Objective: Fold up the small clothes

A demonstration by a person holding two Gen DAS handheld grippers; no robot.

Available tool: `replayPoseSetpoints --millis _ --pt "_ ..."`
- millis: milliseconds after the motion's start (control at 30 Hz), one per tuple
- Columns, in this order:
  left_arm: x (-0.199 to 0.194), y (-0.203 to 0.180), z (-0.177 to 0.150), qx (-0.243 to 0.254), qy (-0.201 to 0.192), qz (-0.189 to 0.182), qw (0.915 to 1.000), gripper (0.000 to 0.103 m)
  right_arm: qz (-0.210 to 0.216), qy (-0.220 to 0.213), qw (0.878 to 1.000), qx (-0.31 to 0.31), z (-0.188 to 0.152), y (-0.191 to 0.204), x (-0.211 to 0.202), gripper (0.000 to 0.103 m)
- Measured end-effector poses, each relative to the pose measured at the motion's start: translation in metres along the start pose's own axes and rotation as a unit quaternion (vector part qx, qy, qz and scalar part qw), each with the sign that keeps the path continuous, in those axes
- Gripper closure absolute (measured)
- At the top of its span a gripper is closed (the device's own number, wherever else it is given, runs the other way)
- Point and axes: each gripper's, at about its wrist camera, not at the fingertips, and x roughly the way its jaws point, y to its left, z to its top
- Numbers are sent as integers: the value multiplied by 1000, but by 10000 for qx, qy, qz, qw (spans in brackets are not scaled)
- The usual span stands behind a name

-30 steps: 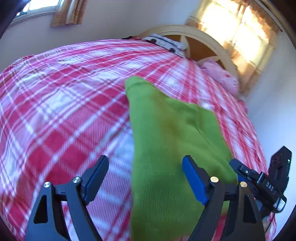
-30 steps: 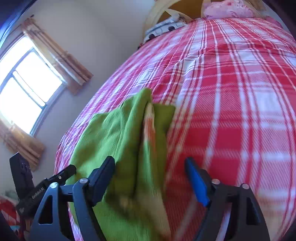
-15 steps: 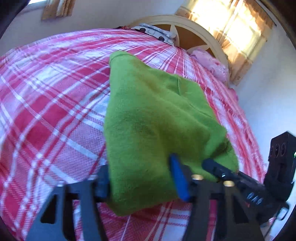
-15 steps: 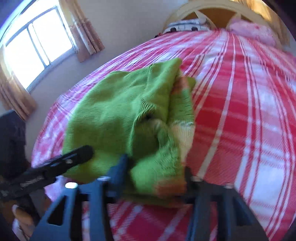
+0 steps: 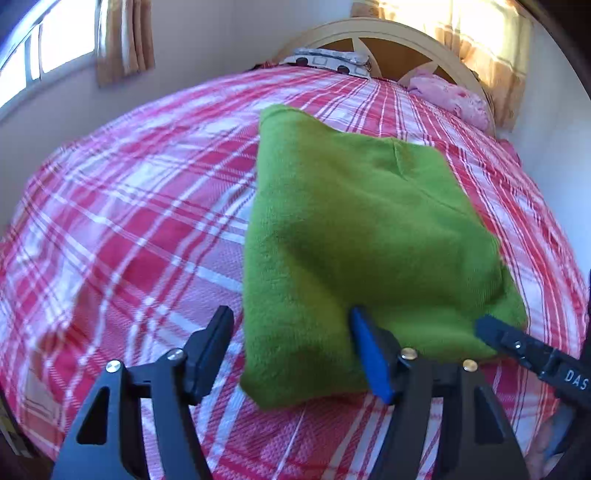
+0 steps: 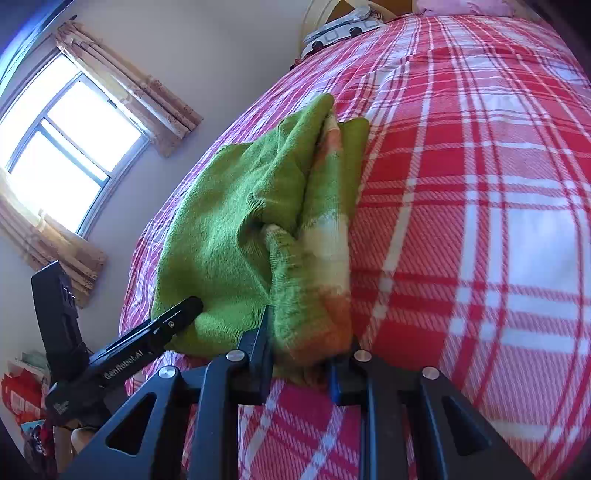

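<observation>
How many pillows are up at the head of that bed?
2. A patterned white pillow lies against the headboard, left of its middle; a pink pillow lies at the right corner. Others may be hidden behind the bedspread's rise.

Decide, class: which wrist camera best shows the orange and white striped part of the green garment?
The right wrist view: the striped part lies bunched along the green garment edge, running into the right gripper. The left wrist view shows only plain green cloth.

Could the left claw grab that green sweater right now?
Probably yes. The left claw stands open with the near corner of the sweater lying between its fingers; its jaws have just been opening. Nothing blocks it. The right claw already pinches the other corner on the bedspread.
</observation>
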Motion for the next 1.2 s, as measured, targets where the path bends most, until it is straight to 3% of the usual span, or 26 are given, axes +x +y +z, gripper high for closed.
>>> replayPoseSetpoints --millis 200,267,333,367,467,633,833,900,1000,1200 --pt "-33 -9 -17 420 -370 541 9970 33 -808 -525 9952 -180 -24 19 -46 68" --pt "-41 -10 -25 510 -480 672 9953 25 -1138 -892 9889 -357 -36 31 -66 54" --pt "-52 -13 -34 578 -603 700 9940 17 -1451 -1257 9800 -517 -47 46 -85 34" --pt "-61 -15 -40 631 -704 676 9932 13 -1548 -1399 9763 -576 -52 51 -93 31" --pt "-81 -21 -52 770 -967 691 9899 0 -1737 -1820 9648 -761 -57 66 -112 30" --pt "-119 -29 -65 1012 -1438 807 9811 0 -2072 -2428 9433 -907 -73 86 -146 23" --pt "-156 -23 -67 712 -1835 375 9797 0 -2306 -2933 9216 -1074 -88 118 -186 16" --pt "-165 -24 -67 647 -1825 473 9799 0 -2345 -2994 9176 -1157 -91 129 -195 15" --pt "-182 -25 -69 620 -2060 755 9737 0 -2270 -3160 9124 -1273 -96 147 -215 15" --pt "-223 -26 -69 594 -2545 798 9620 0 -2196 -3597 8968 -1347 -107 167 -248 9"
